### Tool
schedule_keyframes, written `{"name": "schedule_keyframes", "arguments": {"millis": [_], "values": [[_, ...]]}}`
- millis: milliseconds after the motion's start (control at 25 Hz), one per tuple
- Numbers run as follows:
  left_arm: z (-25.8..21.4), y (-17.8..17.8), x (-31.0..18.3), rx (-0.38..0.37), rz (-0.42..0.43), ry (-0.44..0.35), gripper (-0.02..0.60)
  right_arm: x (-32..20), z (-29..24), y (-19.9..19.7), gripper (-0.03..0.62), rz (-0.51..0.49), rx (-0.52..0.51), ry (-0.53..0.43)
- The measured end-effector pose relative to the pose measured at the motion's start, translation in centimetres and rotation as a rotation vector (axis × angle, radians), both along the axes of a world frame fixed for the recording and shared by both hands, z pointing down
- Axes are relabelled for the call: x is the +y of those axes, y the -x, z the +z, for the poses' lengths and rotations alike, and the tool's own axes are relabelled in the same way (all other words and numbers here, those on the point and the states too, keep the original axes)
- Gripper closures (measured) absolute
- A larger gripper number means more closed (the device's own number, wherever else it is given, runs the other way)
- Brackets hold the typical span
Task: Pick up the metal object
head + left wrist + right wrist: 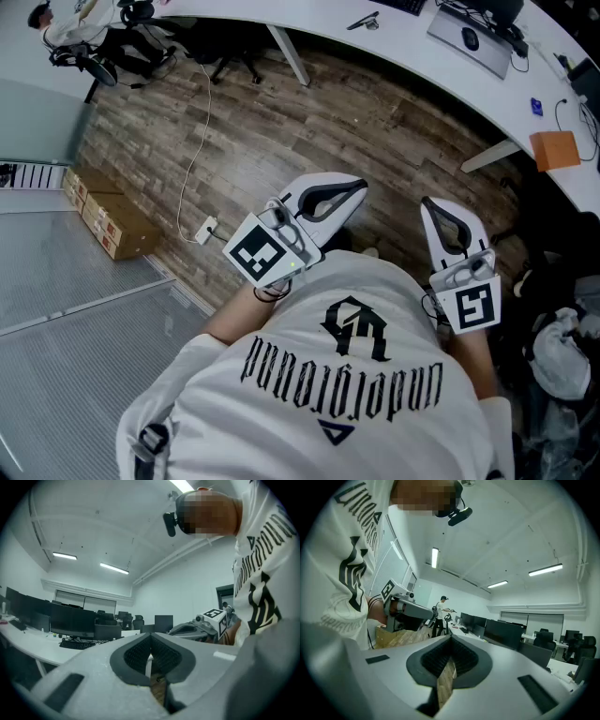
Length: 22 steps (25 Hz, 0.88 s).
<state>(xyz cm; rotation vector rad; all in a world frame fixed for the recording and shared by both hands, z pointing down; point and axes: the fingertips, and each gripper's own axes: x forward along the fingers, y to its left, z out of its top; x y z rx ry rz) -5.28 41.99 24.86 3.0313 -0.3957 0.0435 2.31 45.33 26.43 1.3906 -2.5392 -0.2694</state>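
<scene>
A white shirt (356, 375) with black print fills the bottom of the head view, right under the camera. Both grippers are held out in front of it, above a wood floor (375, 131).

The left gripper (360, 187) points up and to the right in that view. Its jaws are together at the tips, with nothing between them. Its own view shows the same: the dark pads (136, 656) meet at the tip, and only floor shows through the gap below.

The right gripper (427, 204) is just to the right and points up the picture. Its jaws are also pressed together and empty, and in its own view the pads (464, 658) frame a strip of floor. Each gripper appears in the other's view, off to the side and near the shirt.

The metal object cannot be made out in any view.

A curved white desk (403, 52) sweeps across the top and right of the head view, and an orange pad (553, 148) lies on it at the right. Cardboard boxes (117, 225) sit on the floor at the left, with a power strip (206, 228) on a white cable just beside them. Dark monitors (70, 620) line the desk in the left gripper view. A second person (440, 607) stands far off by the desk.
</scene>
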Motion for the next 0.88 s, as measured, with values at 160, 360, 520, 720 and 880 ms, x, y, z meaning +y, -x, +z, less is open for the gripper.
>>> {"name": "schedule_keyframes", "arguments": {"millis": [160,360,520,720,880], "values": [[-0.1,1.0,-2.0,0.025,-0.01,-0.029,0.567,-1.4,0.1,0.6,0.58,0.0,0.015,0.001],[0.4,2.7,-5.4,0.035,-0.019,-0.023,0.568,-4.1,0.8,1.7,0.58,0.009,0.029,0.013],[0.4,4.6,-9.3,0.042,-0.017,-0.017,0.567,-7.9,0.5,3.4,0.579,0.023,0.023,0.011],[-0.7,7.8,-13.9,0.046,0.001,-0.027,0.568,-12.9,-1.2,6.0,0.579,0.044,0.024,-0.008],[-0.5,10.5,-16.7,0.014,0.005,-0.017,0.566,-16.4,-1.8,7.4,0.579,0.069,0.054,-0.023]]}}
